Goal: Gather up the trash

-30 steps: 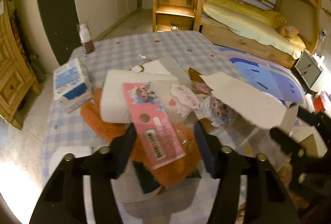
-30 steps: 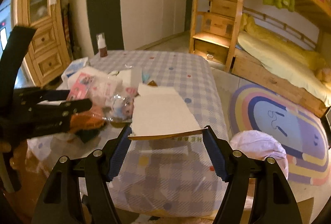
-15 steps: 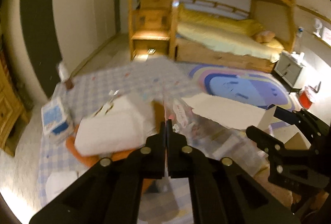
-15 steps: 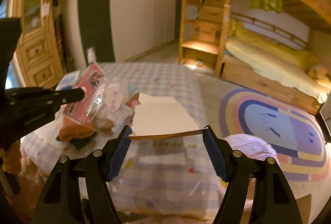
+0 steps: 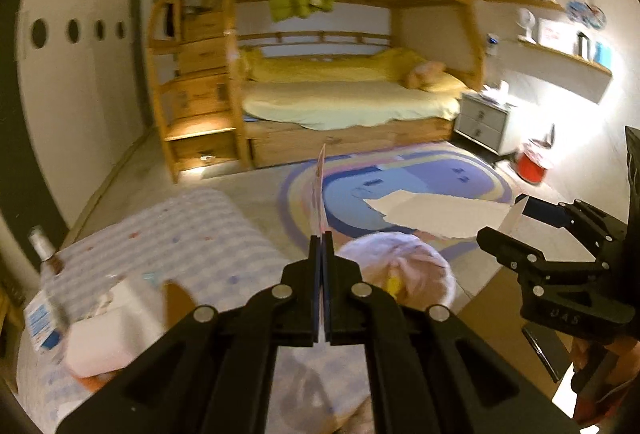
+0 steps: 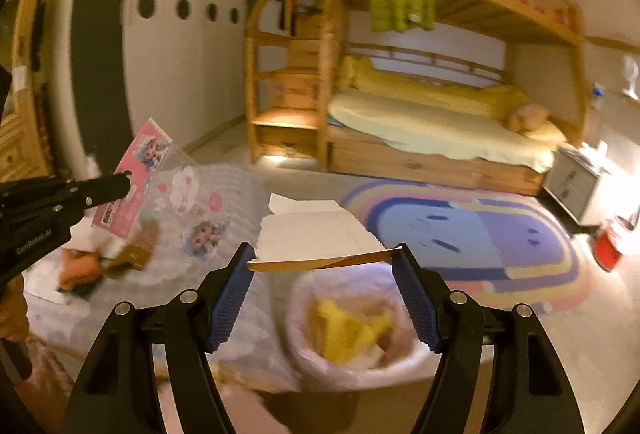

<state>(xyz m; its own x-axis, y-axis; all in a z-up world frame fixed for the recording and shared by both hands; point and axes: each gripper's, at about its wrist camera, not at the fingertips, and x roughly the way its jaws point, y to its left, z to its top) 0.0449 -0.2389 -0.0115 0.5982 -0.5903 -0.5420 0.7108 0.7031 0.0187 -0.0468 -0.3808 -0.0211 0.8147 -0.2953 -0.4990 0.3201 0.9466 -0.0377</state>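
Observation:
My left gripper (image 5: 321, 238) is shut on a pink toy package (image 5: 319, 189), which shows edge-on in the left wrist view. In the right wrist view that package (image 6: 138, 169) hangs above the checked table (image 6: 244, 193), its clear plastic trailing from the left gripper (image 6: 125, 183). My right gripper (image 6: 324, 258) holds a torn white cardboard sheet (image 6: 316, 230) flat between its blue pads. A bag-lined trash bin (image 6: 298, 298) with yellow scraps inside stands just below the cardboard. The left wrist view shows the cardboard (image 5: 440, 213), the right gripper (image 5: 506, 220) and the bin (image 5: 438, 268).
On the table lie a blue tissue box (image 5: 38, 322), a small bottle (image 5: 46, 250), a white bundle (image 5: 108, 330) and an orange plush (image 6: 76, 270). Beyond are a rainbow rug (image 6: 480, 230), a bunk bed (image 6: 420, 121), a nightstand (image 5: 484, 121) and a red bucket (image 5: 530, 167).
The left jaws closed on the pink package and lifted it off the table. Both grippers swung right and upward, bringing the bin, rug and bed into view.

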